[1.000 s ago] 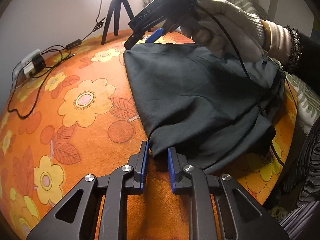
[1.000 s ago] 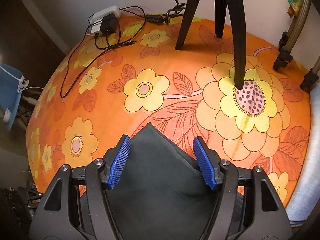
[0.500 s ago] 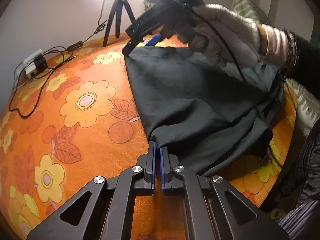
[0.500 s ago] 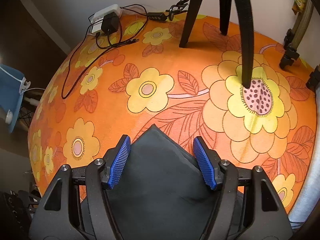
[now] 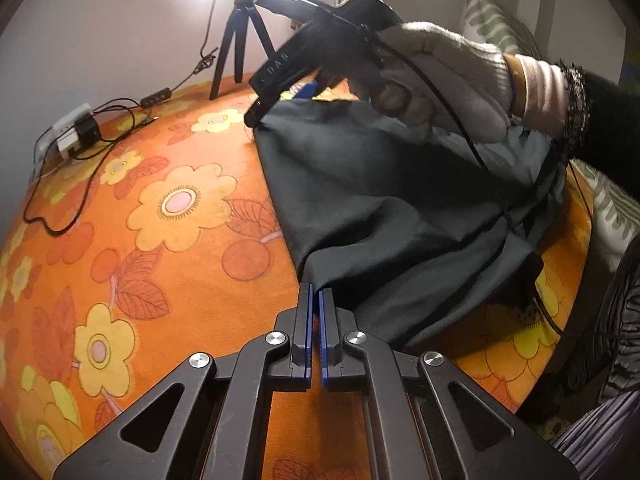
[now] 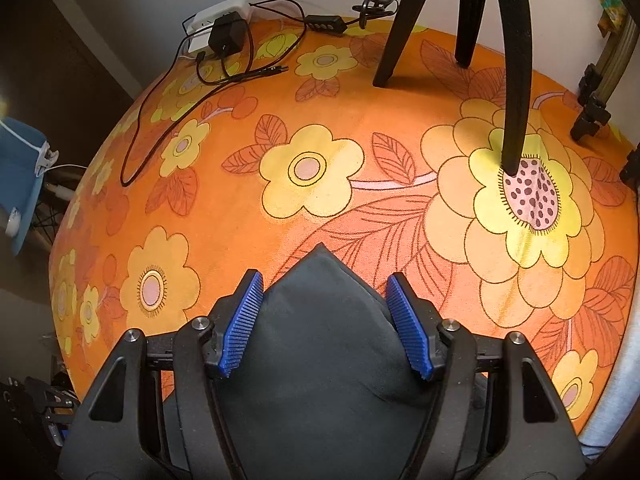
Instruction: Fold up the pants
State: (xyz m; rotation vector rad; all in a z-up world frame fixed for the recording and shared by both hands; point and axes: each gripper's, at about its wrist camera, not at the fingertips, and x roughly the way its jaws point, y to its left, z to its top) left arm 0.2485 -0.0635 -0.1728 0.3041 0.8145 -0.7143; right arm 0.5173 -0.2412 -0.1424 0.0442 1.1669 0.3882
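Observation:
Dark grey pants [image 5: 400,200] lie spread on an orange flowered cloth [image 5: 160,220]. In the left wrist view my left gripper [image 5: 315,294] is shut on the pants' near corner, and the fabric rises slightly toward the pads. At the far corner a gloved hand [image 5: 440,76] holds my right gripper [image 5: 280,102] tilted down over the cloth. In the right wrist view the right gripper [image 6: 324,280] stands open, and a pointed corner of the pants [image 6: 320,320] lies between its blue pads [image 6: 242,320] without being pinched.
A black tripod [image 6: 460,20] stands on the cloth beyond the right gripper. A white power strip with a black adapter [image 6: 224,32] and loose cables lies at the far left edge. A striped pillow [image 5: 492,28] is at the right. The flowered cloth drops off at the right.
My left gripper has closed its jaws on the near corner of the pants. The right gripper has stayed open over the far corner, shifting only slightly.

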